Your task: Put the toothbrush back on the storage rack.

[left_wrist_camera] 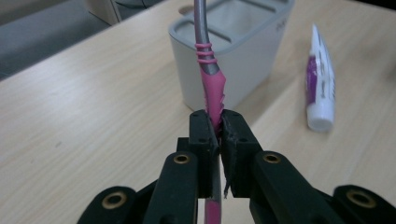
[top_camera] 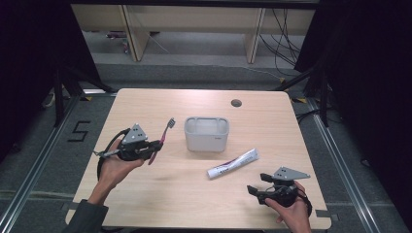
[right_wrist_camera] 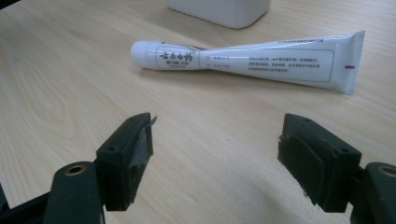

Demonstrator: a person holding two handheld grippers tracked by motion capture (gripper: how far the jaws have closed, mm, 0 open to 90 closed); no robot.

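My left gripper (top_camera: 154,145) (left_wrist_camera: 219,128) is shut on the pink handle of a pink and grey toothbrush (top_camera: 164,135) (left_wrist_camera: 211,79), held above the table at the left. Its brush head points away toward the far side, left of a grey divided holder (top_camera: 206,133) (left_wrist_camera: 243,51). A white and purple toothpaste tube (top_camera: 233,163) (left_wrist_camera: 321,84) (right_wrist_camera: 247,58) lies flat on the wood, right of the holder's front. Near the front right edge my right gripper (top_camera: 257,183) (right_wrist_camera: 215,154) stands open just short of the tube, with nothing between its fingers.
The light wooden table (top_camera: 160,194) has a round cable hole (top_camera: 236,103) at the back right. Dark frame posts and cables flank the table on the floor, and desk legs stand beyond its far edge.
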